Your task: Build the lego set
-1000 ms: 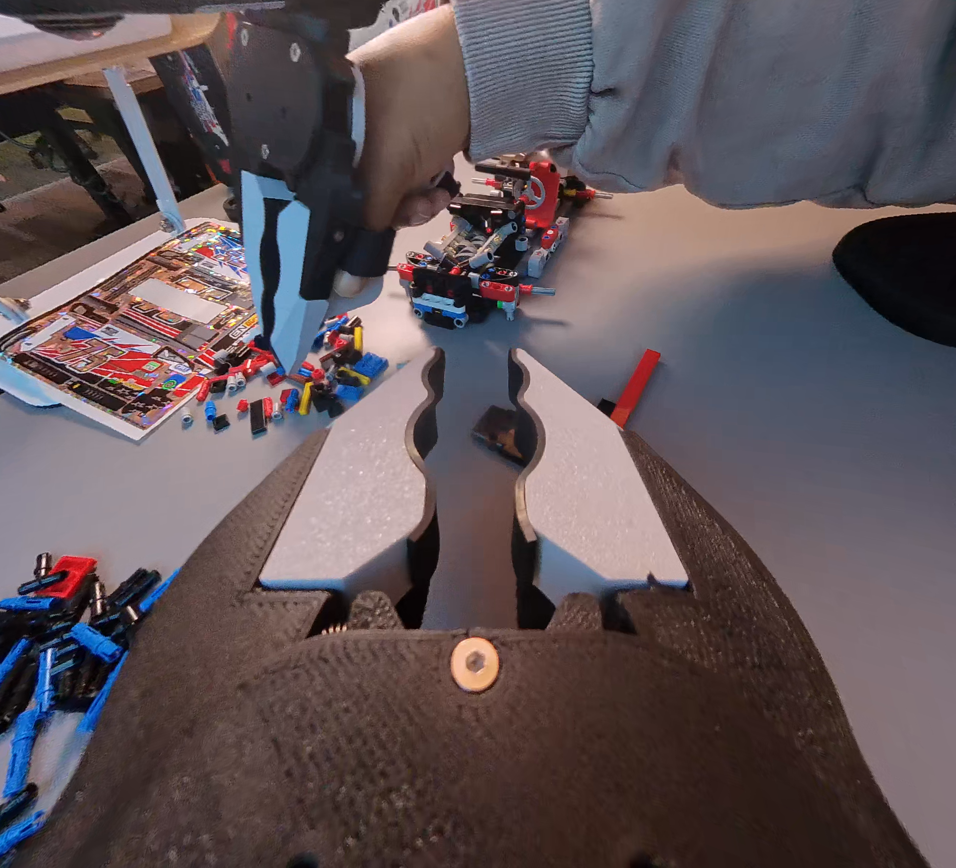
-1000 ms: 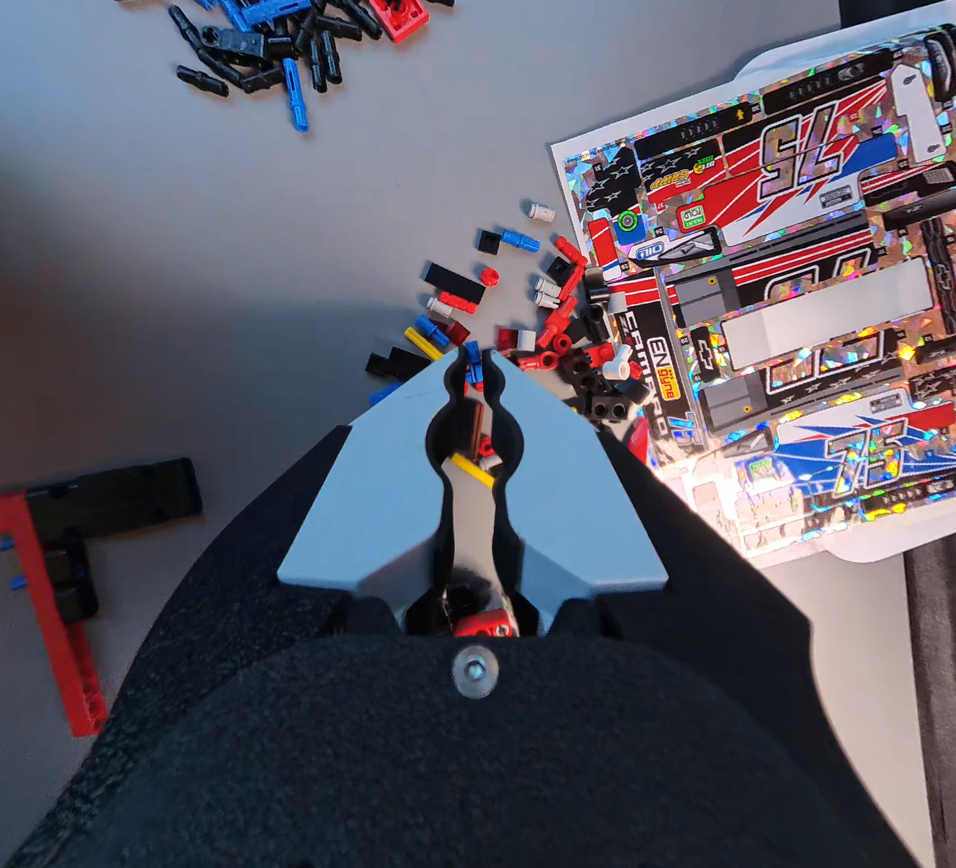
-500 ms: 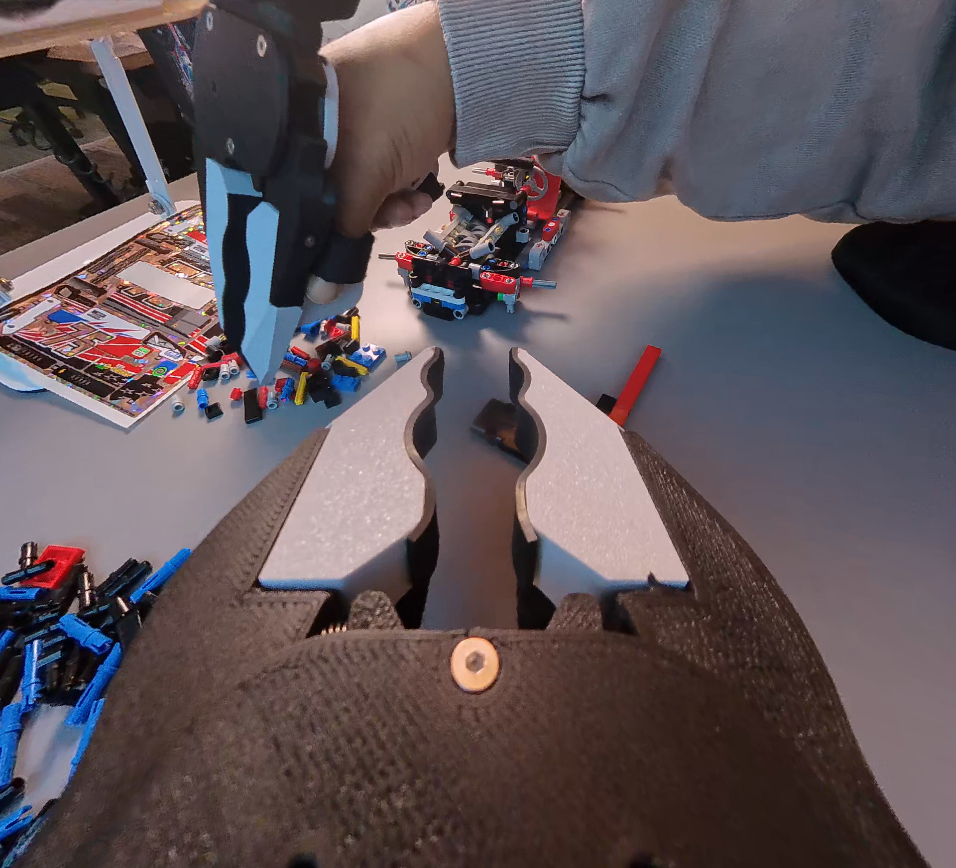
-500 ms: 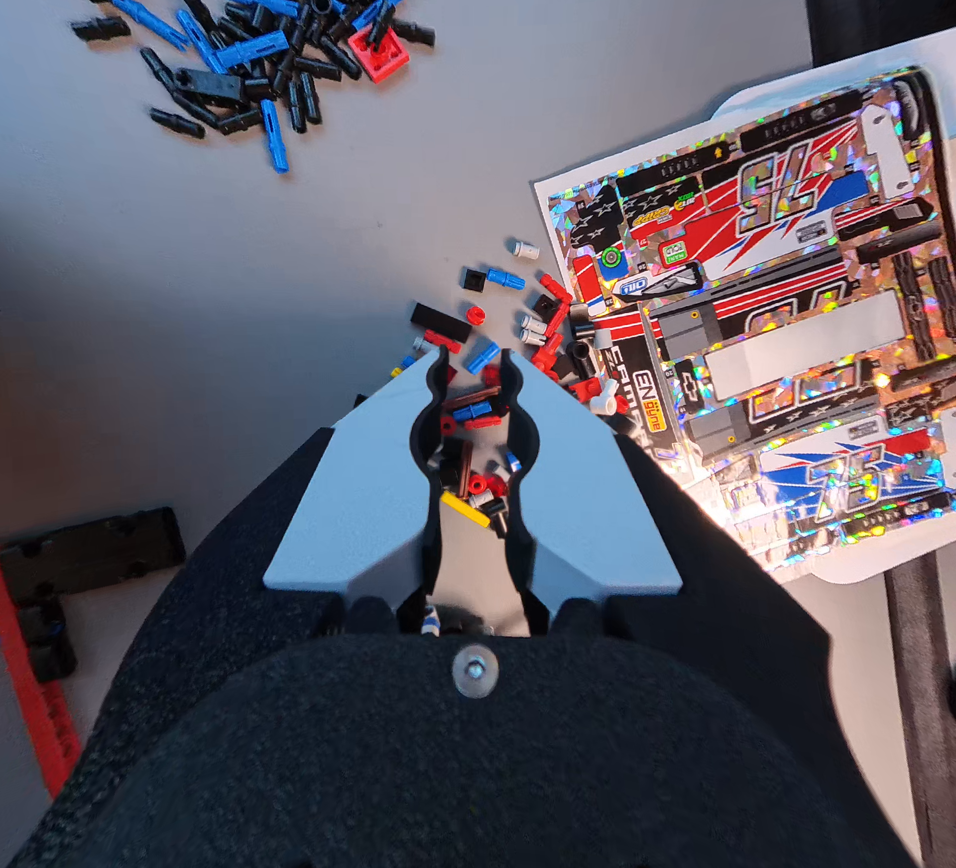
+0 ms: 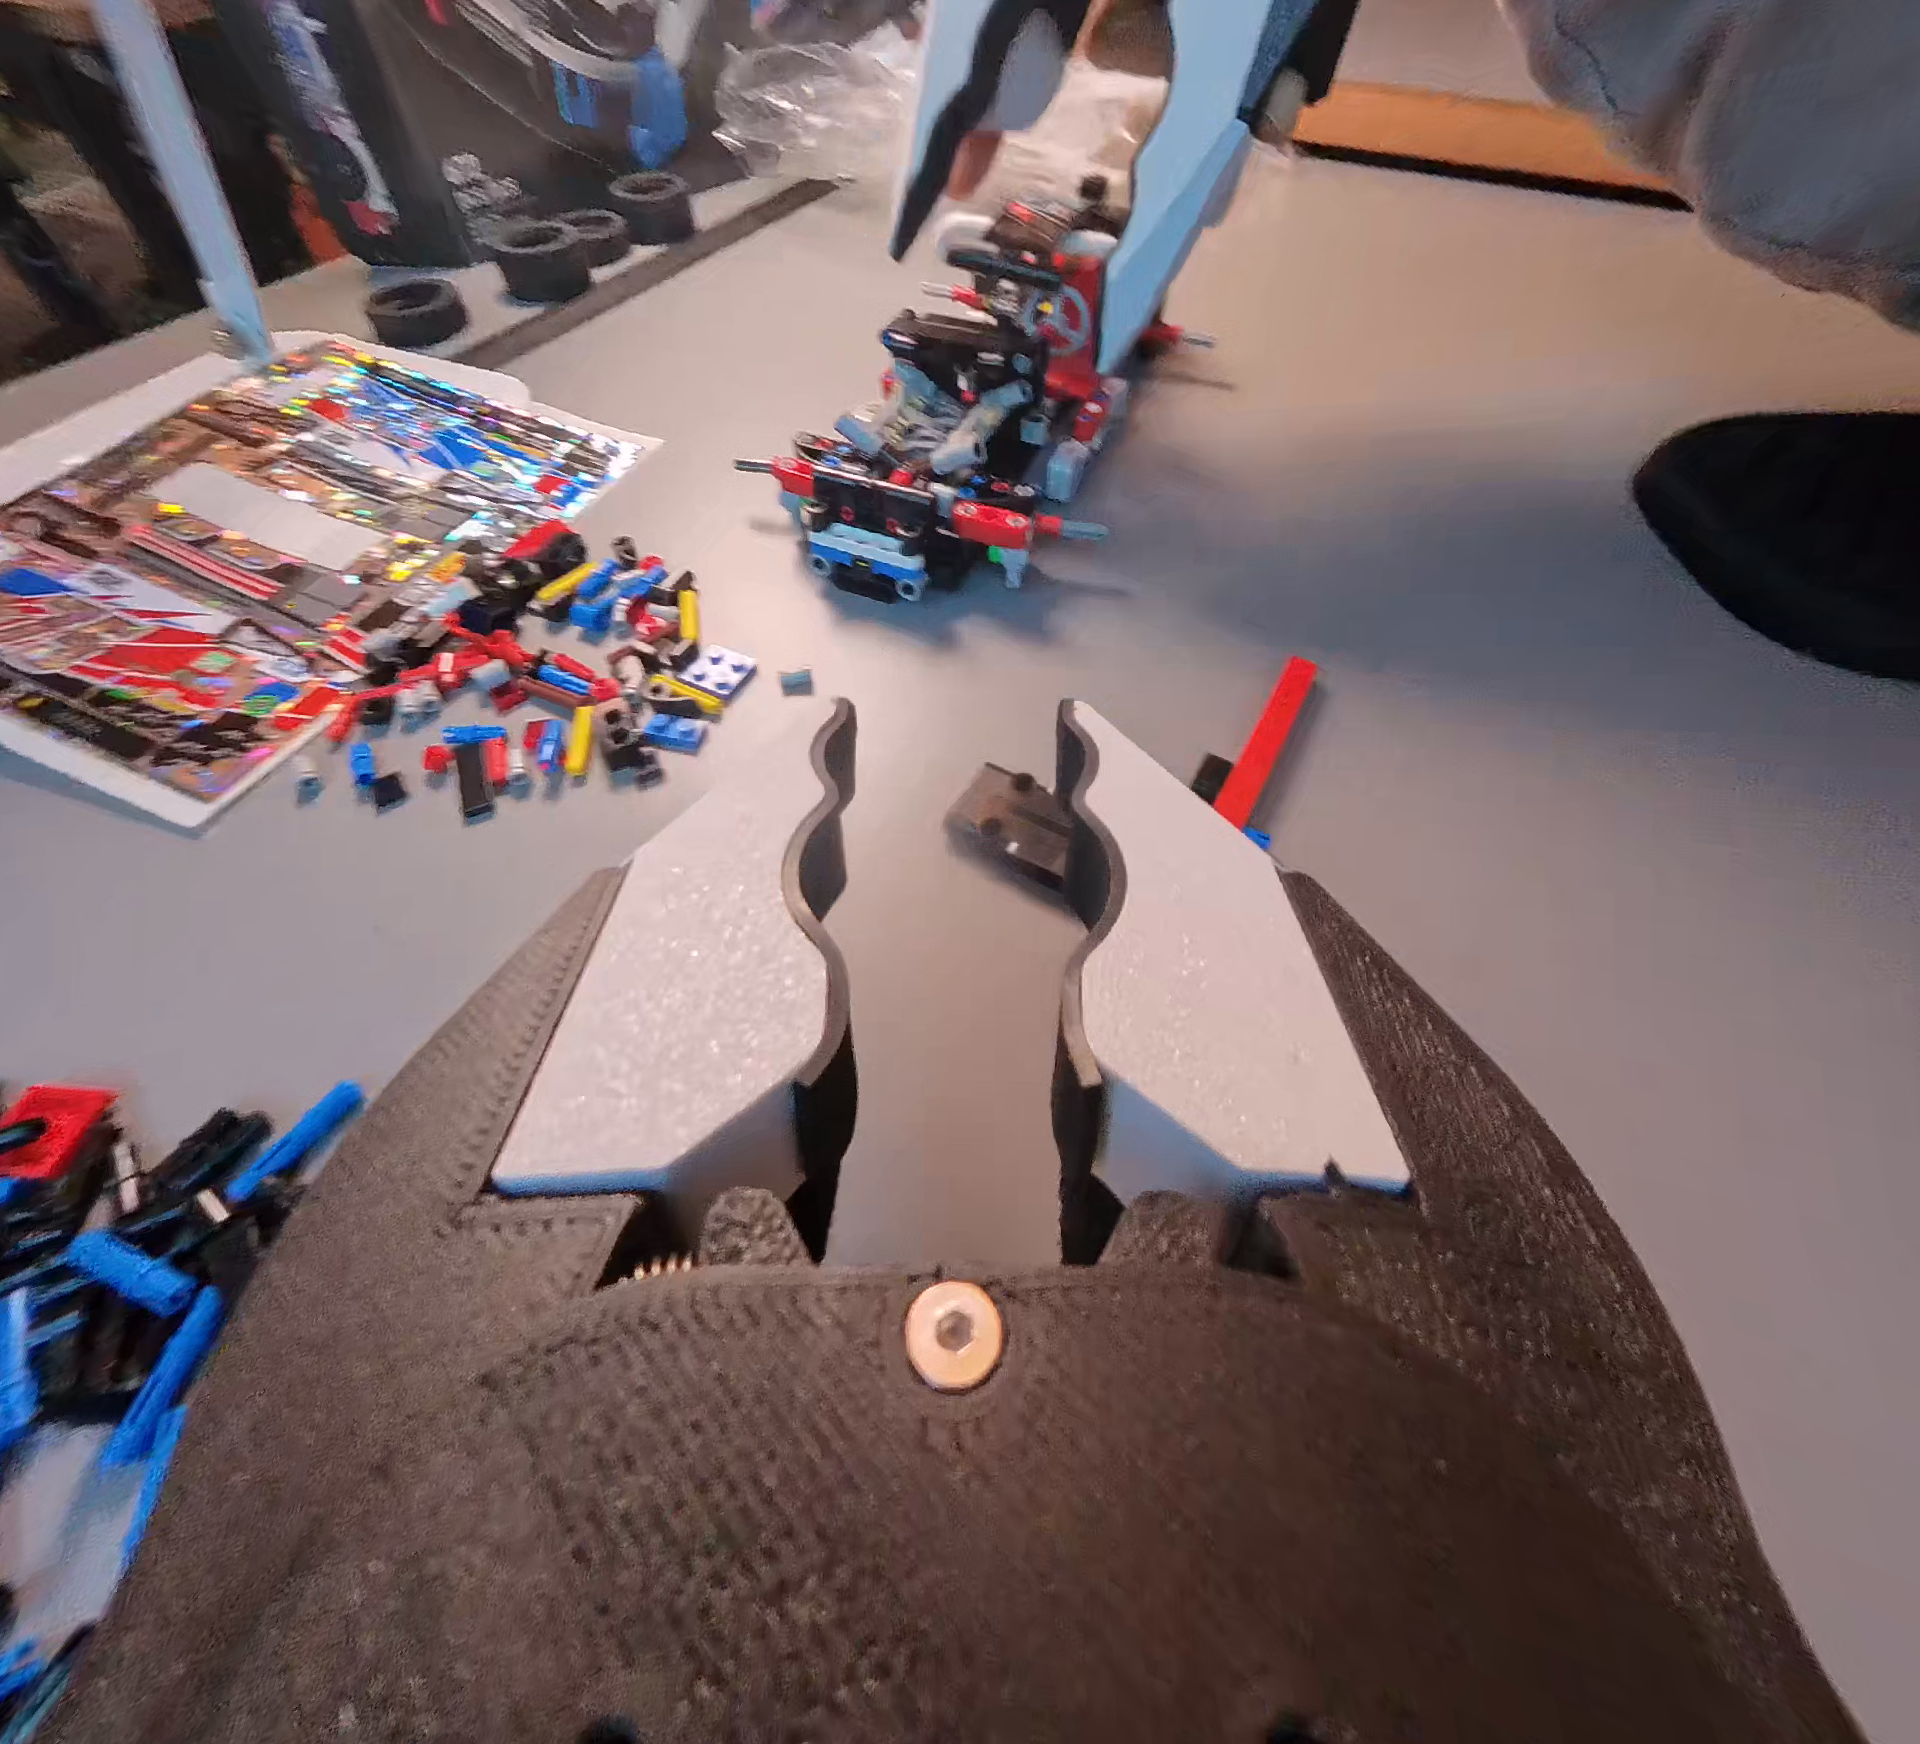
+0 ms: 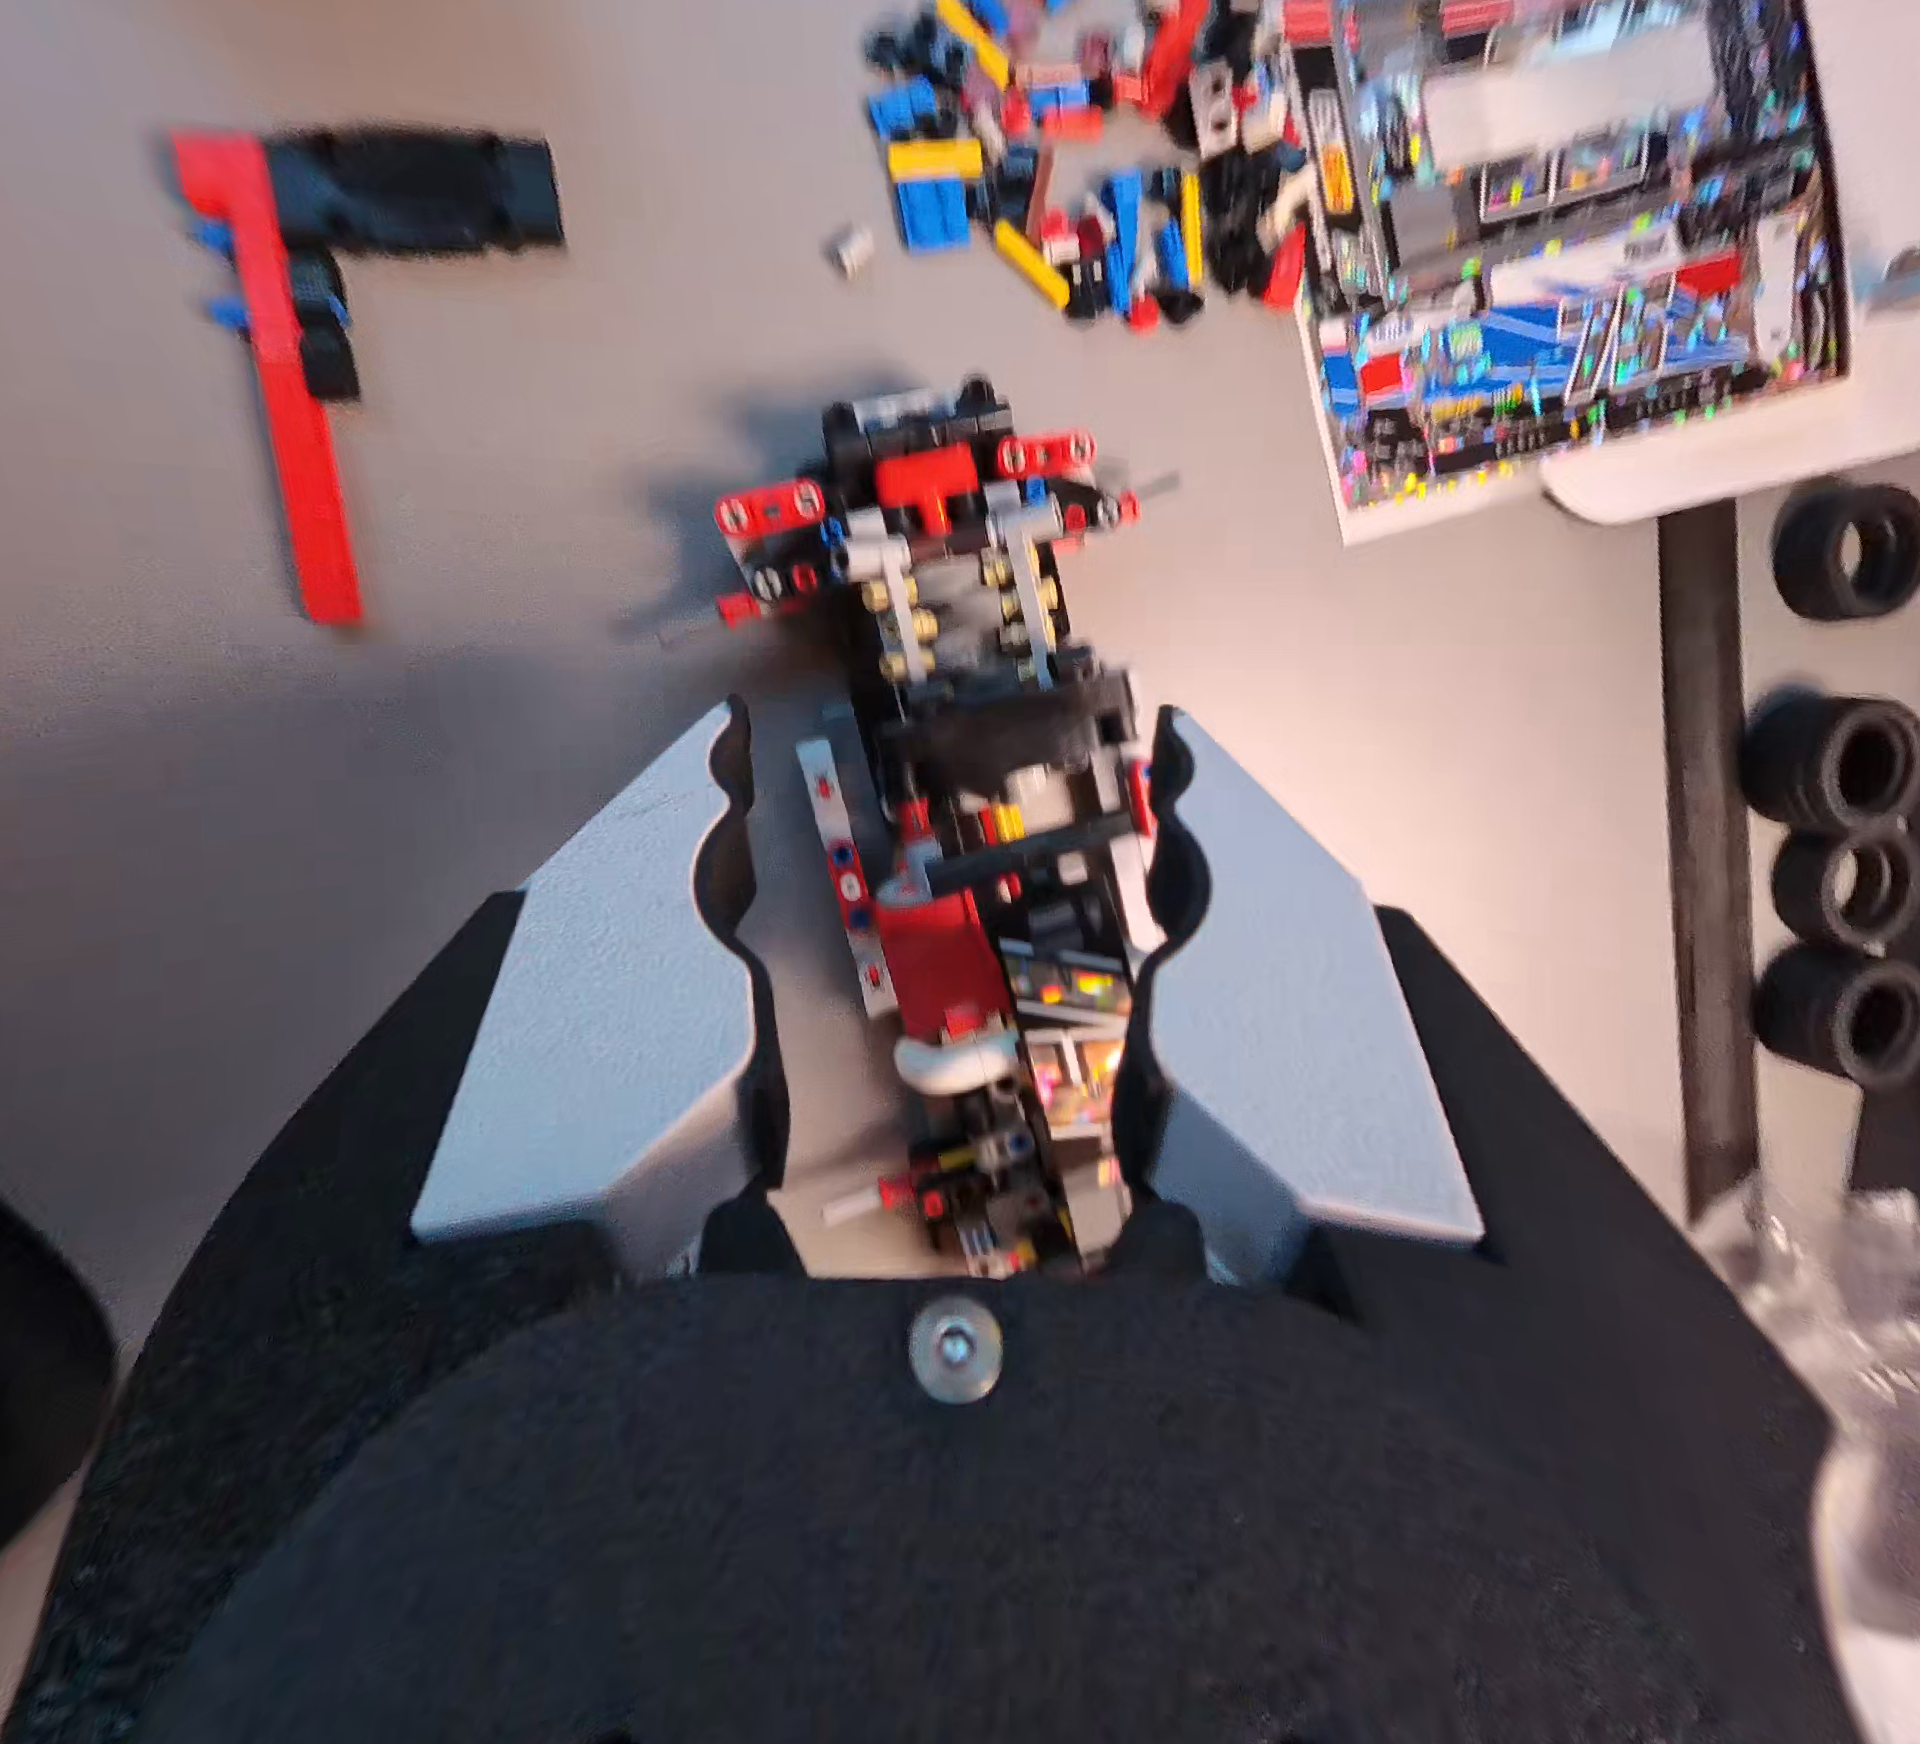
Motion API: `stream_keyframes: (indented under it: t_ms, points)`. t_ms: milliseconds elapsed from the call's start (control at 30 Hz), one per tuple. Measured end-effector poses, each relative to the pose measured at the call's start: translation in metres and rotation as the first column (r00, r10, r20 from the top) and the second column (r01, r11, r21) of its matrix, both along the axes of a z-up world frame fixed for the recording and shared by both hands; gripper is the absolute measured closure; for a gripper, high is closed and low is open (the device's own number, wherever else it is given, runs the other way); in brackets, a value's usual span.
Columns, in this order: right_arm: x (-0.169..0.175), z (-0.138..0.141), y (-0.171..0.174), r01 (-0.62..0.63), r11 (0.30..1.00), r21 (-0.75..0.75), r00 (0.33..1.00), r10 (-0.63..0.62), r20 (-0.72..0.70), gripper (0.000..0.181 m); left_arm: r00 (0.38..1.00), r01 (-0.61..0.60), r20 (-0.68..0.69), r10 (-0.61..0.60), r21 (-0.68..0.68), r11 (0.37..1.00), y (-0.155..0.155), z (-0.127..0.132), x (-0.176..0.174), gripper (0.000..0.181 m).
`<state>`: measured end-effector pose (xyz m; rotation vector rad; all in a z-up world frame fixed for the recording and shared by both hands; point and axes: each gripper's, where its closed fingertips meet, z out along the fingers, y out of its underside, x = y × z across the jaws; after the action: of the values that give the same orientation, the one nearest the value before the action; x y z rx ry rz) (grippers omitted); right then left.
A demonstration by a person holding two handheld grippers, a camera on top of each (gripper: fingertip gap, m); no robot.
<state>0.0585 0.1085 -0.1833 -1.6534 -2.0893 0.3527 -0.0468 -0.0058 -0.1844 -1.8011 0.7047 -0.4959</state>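
Observation:
The part-built lego car chassis (image 5: pixel 935 468) stands on the grey table (image 5: pixel 1455 863). My right gripper (image 6: pixel 951 720) is open and hangs over the chassis (image 6: pixel 956 551), one finger on each side of its rear half; I cannot tell if it touches. It also shows in the left wrist view (image 5: pixel 1013 281). My left gripper (image 5: pixel 951 718) is open and empty, low over the table. A black panel piece (image 5: pixel 1013 827) lies just past its right finger, joined to a red beam (image 5: pixel 1262 744).
A pile of small loose pieces (image 5: pixel 561 655) lies beside a shiny sticker sheet (image 5: pixel 260 551). Blue and black pins (image 5: pixel 104 1227) lie at the near left. Several black tyres (image 6: pixel 1849 863) line the table's edge. A dark round object (image 5: pixel 1787 541) sits at the right.
My right gripper has left the loose pile, swung over to the chassis and opened wider around it. My left gripper has opened slightly and stayed near the black panel.

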Motion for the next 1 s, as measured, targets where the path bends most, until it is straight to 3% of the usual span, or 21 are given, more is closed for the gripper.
stream_keyframes:
  t_ms: [133, 200, 433, 533, 733, 867, 1000]
  points:
    - [0.029, -0.014, 0.009, -0.015, 0.999, 0.031, 0.992, 0.011, 0.128, 0.089, 0.983, 0.165, -0.051, -0.175, -0.161, 0.973, -0.018, -0.024, 0.021, 0.117]
    - [0.037, -0.021, 0.016, -0.016, 1.000, 0.020, 0.983, 0.012, 0.181, 0.085, 0.974, 0.186, -0.087, -0.208, -0.209, 0.960, -0.021, -0.032, 0.022, 0.105]
    - [0.034, -0.044, 0.028, -0.077, 0.997, 0.028, 0.952, 0.065, 0.299, 0.100, 0.904, 0.232, -0.270, -0.333, -0.345, 0.909, -0.024, -0.060, 0.025, 0.079]
    - [0.020, -0.041, 0.016, -0.118, 0.993, 0.030, 0.954, 0.105, 0.280, 0.119, 0.880, 0.247, -0.303, -0.365, -0.364, 0.898, -0.022, -0.061, 0.026, 0.082]
    - [0.009, -0.041, 0.004, -0.161, 0.986, 0.038, 0.946, 0.143, 0.290, 0.115, 0.882, 0.248, -0.301, -0.362, -0.357, 0.901, -0.022, -0.060, 0.025, 0.091]
    - [0.017, -0.044, 0.012, -0.076, 0.997, -0.014, 0.933, 0.076, 0.352, 0.092, 0.898, 0.249, -0.274, -0.343, -0.326, 0.912, -0.028, -0.059, 0.026, 0.102]
    - [0.013, -0.046, 0.016, -0.074, 0.997, -0.037, 0.914, 0.082, 0.396, 0.100, 0.901, 0.248, -0.272, -0.337, -0.315, 0.916, -0.030, -0.059, 0.026, 0.108]
